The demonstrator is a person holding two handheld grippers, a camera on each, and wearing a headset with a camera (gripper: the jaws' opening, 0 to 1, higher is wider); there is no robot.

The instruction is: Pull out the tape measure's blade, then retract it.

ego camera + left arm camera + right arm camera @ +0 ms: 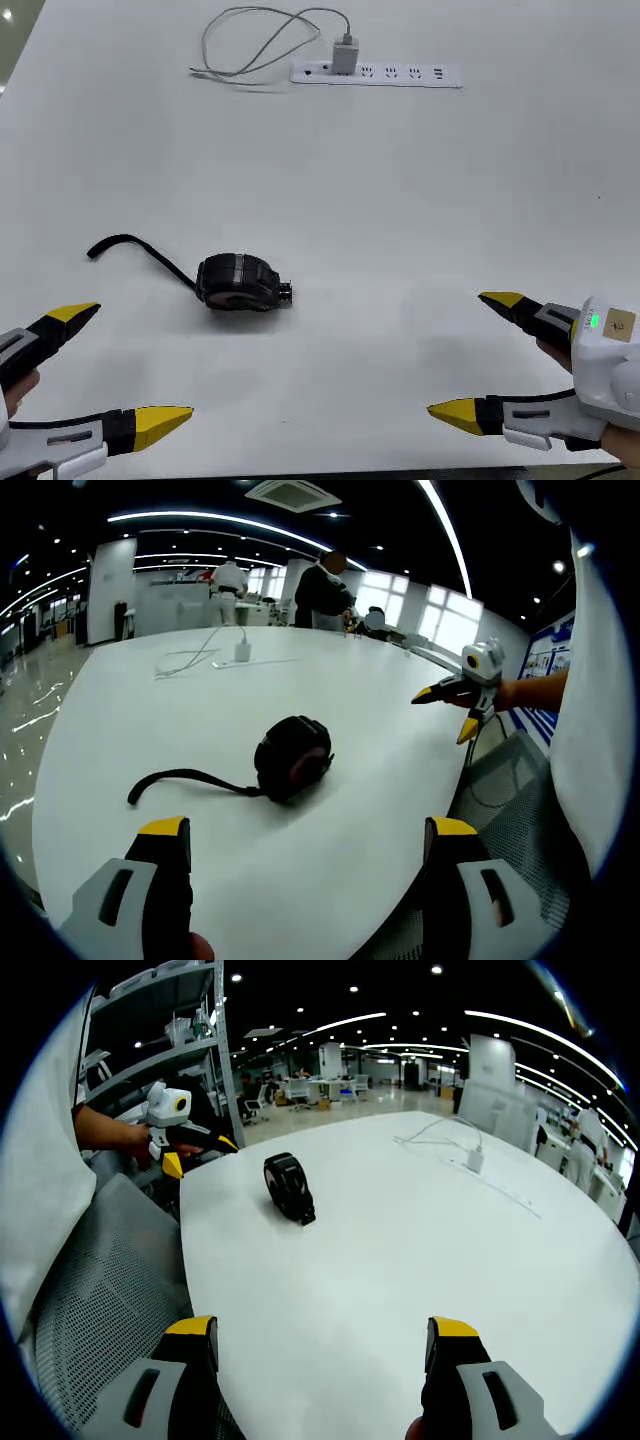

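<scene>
Fingers [160, 420] wide, clear of tape measure [238, 282]

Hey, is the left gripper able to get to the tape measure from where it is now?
Probably yes. The left gripper is open and empty, and only bare table lies between it and the tape measure, with the right gripper well clear.

Tape measure [240, 282] black, with black strap [130, 243]. Worktop [400, 200] plain white. Power strip [400, 73] white. Left gripper [132, 362], right gripper [463, 352]: black jaws, yellow tips, white bodies.
</scene>
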